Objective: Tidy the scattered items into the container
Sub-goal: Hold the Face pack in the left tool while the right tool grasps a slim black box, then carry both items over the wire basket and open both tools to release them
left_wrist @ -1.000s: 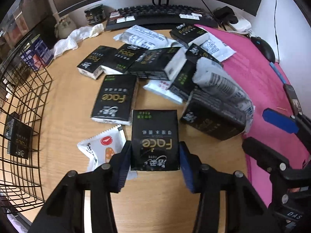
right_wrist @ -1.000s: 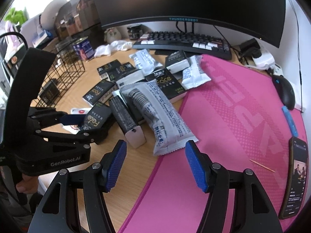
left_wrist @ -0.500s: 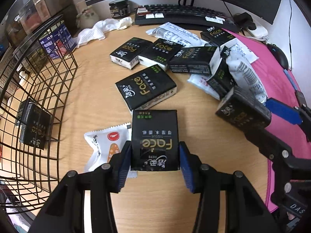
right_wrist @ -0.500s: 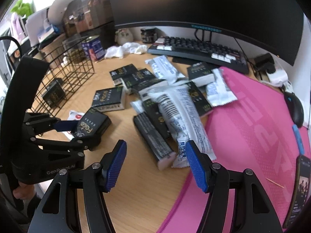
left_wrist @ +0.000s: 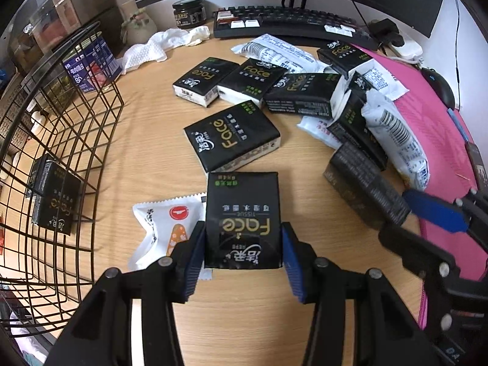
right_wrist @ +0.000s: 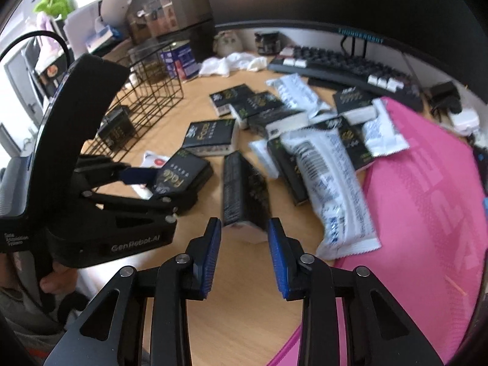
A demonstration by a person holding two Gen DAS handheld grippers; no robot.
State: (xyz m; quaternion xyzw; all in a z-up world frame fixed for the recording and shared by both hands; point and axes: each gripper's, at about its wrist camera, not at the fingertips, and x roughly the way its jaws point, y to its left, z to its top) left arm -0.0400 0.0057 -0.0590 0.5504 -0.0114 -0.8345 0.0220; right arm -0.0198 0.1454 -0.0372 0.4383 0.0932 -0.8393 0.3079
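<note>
My left gripper (left_wrist: 242, 228) is shut on a black "Face" tissue pack (left_wrist: 242, 207), held just above the wooden desk (left_wrist: 146, 158). The black wire basket (left_wrist: 61, 140) stands to its left, with black tissue packs (left_wrist: 52, 198) inside. In the right wrist view my right gripper (right_wrist: 244, 231) has its jaws closing on the near end of another black tissue pack (right_wrist: 244, 189), which stands on its edge. Both pads touch its sides. Several more black packs (left_wrist: 231, 137) lie scattered on the desk.
A white snack packet (left_wrist: 164, 225) lies under the left fingers. Long white packets (right_wrist: 329, 183) rest against the pile by the pink mat (right_wrist: 421, 201). A keyboard (left_wrist: 292, 24), monitor, jar (left_wrist: 187, 12) and crumpled cloth (left_wrist: 161, 45) line the back. A hand (right_wrist: 52, 280) holds the left gripper.
The left gripper carried its pack left, nearer the basket. The right gripper moved left from the white packet onto the upright black pack, and its jaws narrowed around it.
</note>
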